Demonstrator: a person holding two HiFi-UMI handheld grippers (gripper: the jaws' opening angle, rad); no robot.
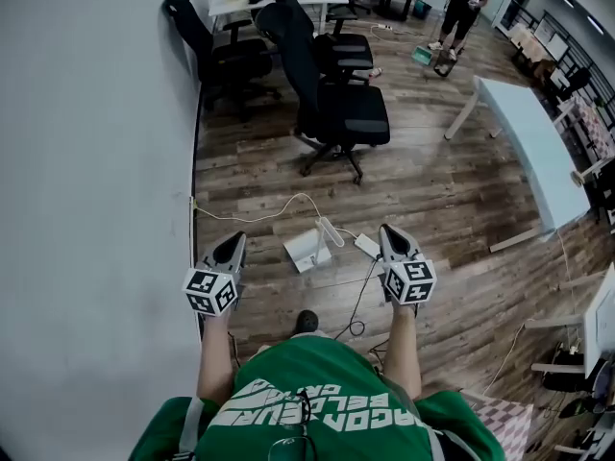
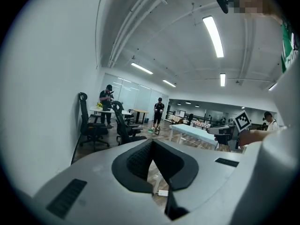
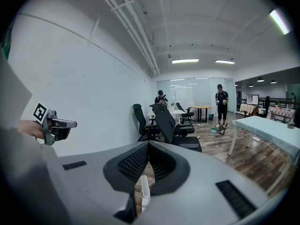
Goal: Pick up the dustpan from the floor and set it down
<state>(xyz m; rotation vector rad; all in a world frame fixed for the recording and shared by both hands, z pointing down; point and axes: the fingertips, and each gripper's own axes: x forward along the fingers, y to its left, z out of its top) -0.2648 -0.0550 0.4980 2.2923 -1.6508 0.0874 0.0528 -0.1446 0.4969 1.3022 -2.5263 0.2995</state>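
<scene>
The left claw (image 1: 234, 242) and the right claw (image 1: 389, 231) are both closed tight and empty above the wooden floor (image 1: 442, 200), where the white dustpan (image 1: 307, 251) lies between them near the wall-side edge. Reaching in could snag the white cable (image 1: 274, 211) and plug block (image 1: 367, 246) close by it, or glance off the handle unless the jaws part first. White print on the green shirt (image 1: 317, 392) is upside down and unreadable.

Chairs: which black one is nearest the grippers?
The high-backed chair standing alone on the open floor; the others sit farther back, by the desk.
</scene>
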